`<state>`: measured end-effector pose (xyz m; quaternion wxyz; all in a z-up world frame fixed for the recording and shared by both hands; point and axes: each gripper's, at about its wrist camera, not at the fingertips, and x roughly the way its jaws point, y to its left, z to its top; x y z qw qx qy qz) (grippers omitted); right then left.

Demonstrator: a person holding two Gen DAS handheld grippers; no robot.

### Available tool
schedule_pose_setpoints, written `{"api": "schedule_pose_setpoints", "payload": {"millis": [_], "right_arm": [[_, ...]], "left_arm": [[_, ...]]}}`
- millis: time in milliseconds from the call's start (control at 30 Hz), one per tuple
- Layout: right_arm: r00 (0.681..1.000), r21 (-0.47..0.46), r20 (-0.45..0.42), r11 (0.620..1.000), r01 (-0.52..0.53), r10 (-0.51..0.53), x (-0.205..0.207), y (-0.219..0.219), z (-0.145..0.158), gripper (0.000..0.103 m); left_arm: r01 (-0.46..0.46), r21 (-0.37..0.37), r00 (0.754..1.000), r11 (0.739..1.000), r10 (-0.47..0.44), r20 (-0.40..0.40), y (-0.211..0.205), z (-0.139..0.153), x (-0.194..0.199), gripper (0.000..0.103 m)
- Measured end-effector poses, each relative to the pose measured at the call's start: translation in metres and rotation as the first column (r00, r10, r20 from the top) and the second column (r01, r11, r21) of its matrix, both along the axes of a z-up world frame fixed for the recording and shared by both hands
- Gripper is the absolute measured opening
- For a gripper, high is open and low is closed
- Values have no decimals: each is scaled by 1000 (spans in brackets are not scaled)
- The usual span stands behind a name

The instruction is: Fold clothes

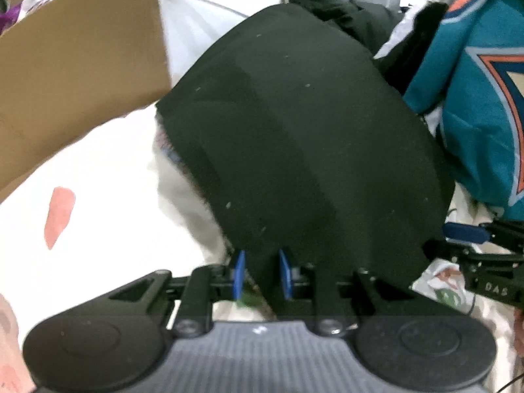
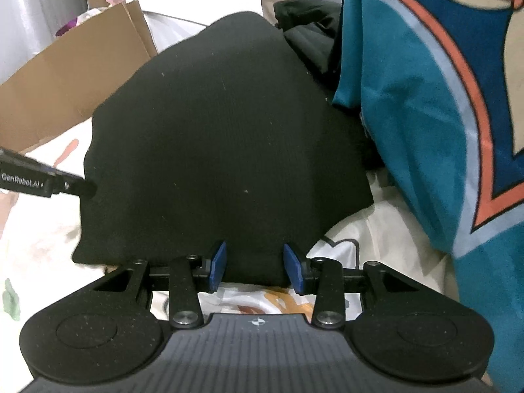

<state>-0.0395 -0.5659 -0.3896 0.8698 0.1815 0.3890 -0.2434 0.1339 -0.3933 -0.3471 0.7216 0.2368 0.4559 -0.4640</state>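
A black garment (image 1: 294, 131) lies in a folded slab on a white printed bedsheet (image 1: 98, 213). My left gripper (image 1: 261, 255) is shut on its near edge, with black cloth pinched between the blue pads. In the right wrist view the same black garment (image 2: 213, 147) fills the gap of my right gripper (image 2: 255, 249), which is shut on the near hem. The left gripper (image 2: 82, 188) shows at the garment's left edge. The right gripper (image 1: 465, 234) shows at its right corner in the left wrist view.
A teal jersey (image 2: 409, 131) with orange and blue trim is bunched close on the right (image 1: 475, 98). An open cardboard box (image 1: 72, 65) stands at the left (image 2: 65, 82). More dark clothing (image 2: 311, 32) is heaped behind the black garment. The bedsheet (image 2: 376, 245) shows beside the hem.
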Motion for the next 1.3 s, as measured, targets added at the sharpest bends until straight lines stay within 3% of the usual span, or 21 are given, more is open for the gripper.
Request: {"api": "schedule_pose_setpoints", "payload": {"millis": [133, 300, 367, 433, 500, 667, 867, 1100, 1300], "right_arm": [[1000, 37, 12, 999, 10, -11, 1, -4, 15, 49], [999, 105, 13, 994, 35, -36, 11, -12, 40, 66], [999, 126, 5, 991, 36, -37, 12, -10, 49, 77], [999, 146, -9, 989, 39, -38, 15, -14, 62, 86], [999, 151, -27, 987, 49, -45, 18, -17, 76, 95], [996, 181, -67, 981, 64, -53, 18, -26, 116, 99], [995, 202, -87, 978, 60, -43, 12, -21, 171, 100], [995, 192, -102, 981, 14, 6, 4, -4, 232, 102], [993, 227, -109, 974, -14, 40, -7, 14, 276, 102]], "left_arm": [[-24, 8, 1000, 1000, 24, -11, 5, 24, 8, 53], [-33, 19, 999, 999, 34, -31, 3, 62, 15, 63], [-36, 20, 999, 999, 37, -27, 4, 80, 15, 78], [-27, 28, 999, 999, 27, -26, 5, 97, 14, 84], [-30, 40, 998, 999, 32, -55, 8, 113, 15, 85], [-60, 53, 996, 997, 63, -66, 28, 165, 5, 89], [-97, 39, 995, 995, 98, -33, 60, 233, -11, 91], [-170, 29, 986, 985, 170, 3, 85, 289, -5, 95], [-248, 81, 968, 965, 250, -16, 131, 332, 2, 96]]}}
